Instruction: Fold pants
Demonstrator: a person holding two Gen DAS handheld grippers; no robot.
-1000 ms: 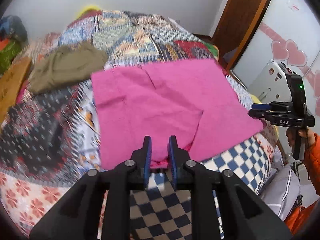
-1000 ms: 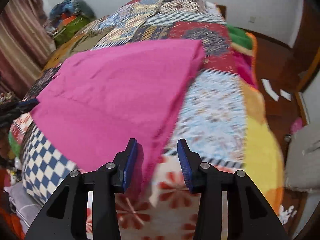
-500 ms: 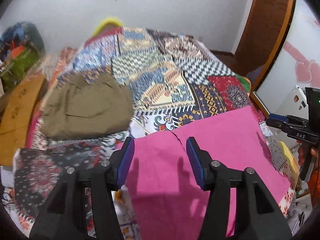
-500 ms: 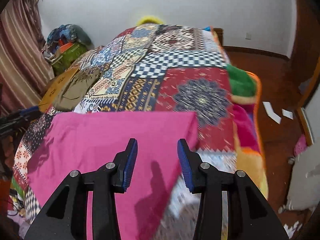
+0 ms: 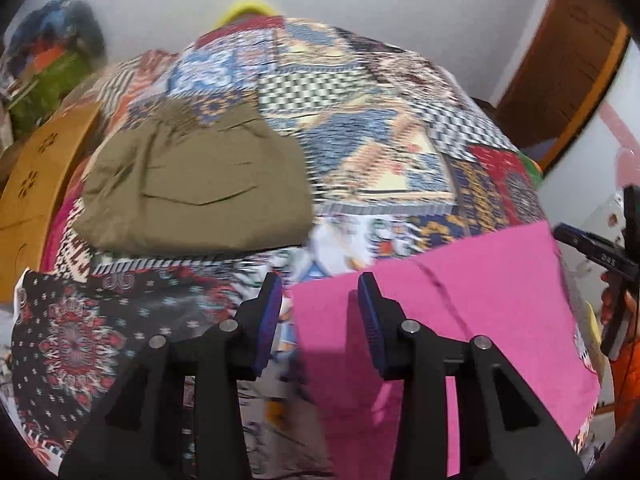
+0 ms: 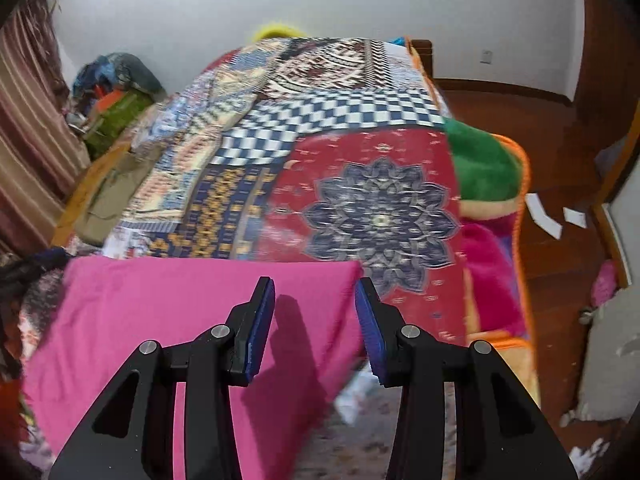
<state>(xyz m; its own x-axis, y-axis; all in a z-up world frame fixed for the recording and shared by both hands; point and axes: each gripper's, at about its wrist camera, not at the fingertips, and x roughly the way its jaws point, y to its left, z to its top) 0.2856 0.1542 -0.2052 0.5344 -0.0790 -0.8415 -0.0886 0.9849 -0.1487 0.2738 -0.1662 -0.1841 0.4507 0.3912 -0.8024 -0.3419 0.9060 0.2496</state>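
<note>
Pink pants (image 5: 440, 320) lie flat and folded on the patchwork bed (image 6: 380, 200), near edge. Left gripper (image 5: 318, 312) hangs over their left corner, jaws just narrowed a bit, w/ nothing btwn them. Right gripper (image 6: 316, 316) is over the right corner, half open, empty. Looks btwn folds imo; next grab both corners and fold again.

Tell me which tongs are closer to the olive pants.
Left. The left tongs hover open over the pink pants' near corner, with the olive pants just beyond. The right tongs hang open over the opposite corner, the olive pants far off across the quilt.
</note>
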